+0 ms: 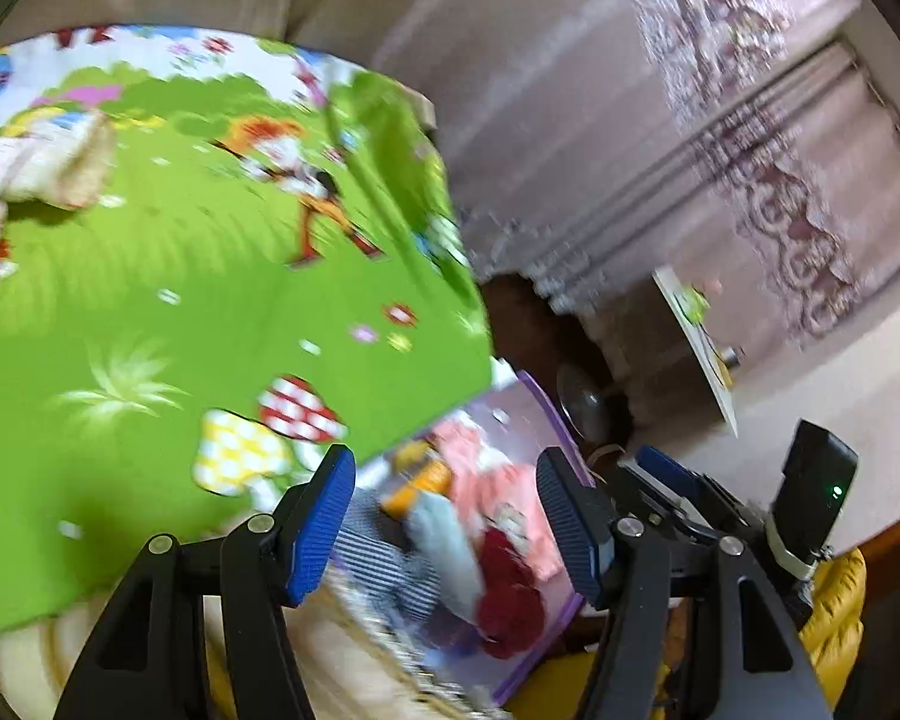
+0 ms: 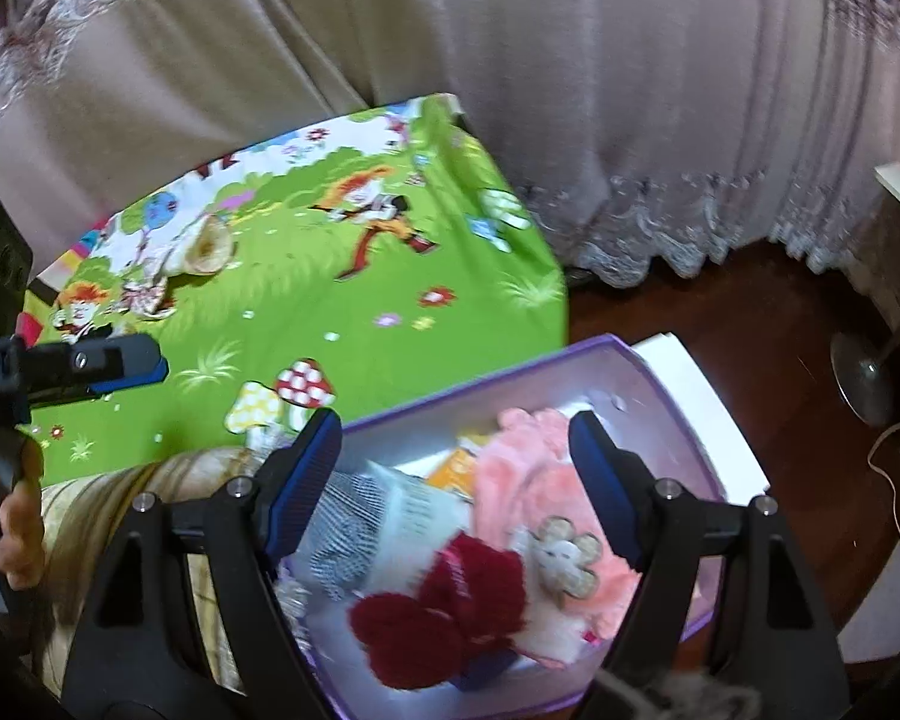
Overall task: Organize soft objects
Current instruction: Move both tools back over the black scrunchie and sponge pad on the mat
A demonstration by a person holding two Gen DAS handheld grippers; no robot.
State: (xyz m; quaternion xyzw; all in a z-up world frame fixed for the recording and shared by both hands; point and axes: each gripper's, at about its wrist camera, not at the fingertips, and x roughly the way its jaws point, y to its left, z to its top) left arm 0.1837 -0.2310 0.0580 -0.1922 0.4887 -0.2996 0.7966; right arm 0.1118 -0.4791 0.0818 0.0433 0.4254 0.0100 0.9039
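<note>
A purple box (image 2: 660,372) stands beside the green cartoon mat (image 2: 330,312). It holds a pink plush (image 2: 528,468), dark red woolly pieces (image 2: 444,606) and a grey striped cloth (image 2: 348,516). My right gripper (image 2: 453,480) hangs open above the box with nothing between its fingers. My left gripper (image 1: 447,522) is also open and empty, over the same purple box (image 1: 546,414) at the mat's (image 1: 180,300) edge. A small patterned soft toy (image 1: 30,180) lies on the mat far left, also visible as the toy (image 2: 174,258) in the right wrist view.
Long pale curtains (image 2: 630,120) hang behind the mat. Dark wooden floor (image 2: 750,324) lies to the right, with a round fan base (image 2: 864,378). Something white (image 2: 690,384) sticks out behind the box. A hand (image 2: 21,534) grips the left tool. A yellow padded thing (image 1: 834,600) is at lower right.
</note>
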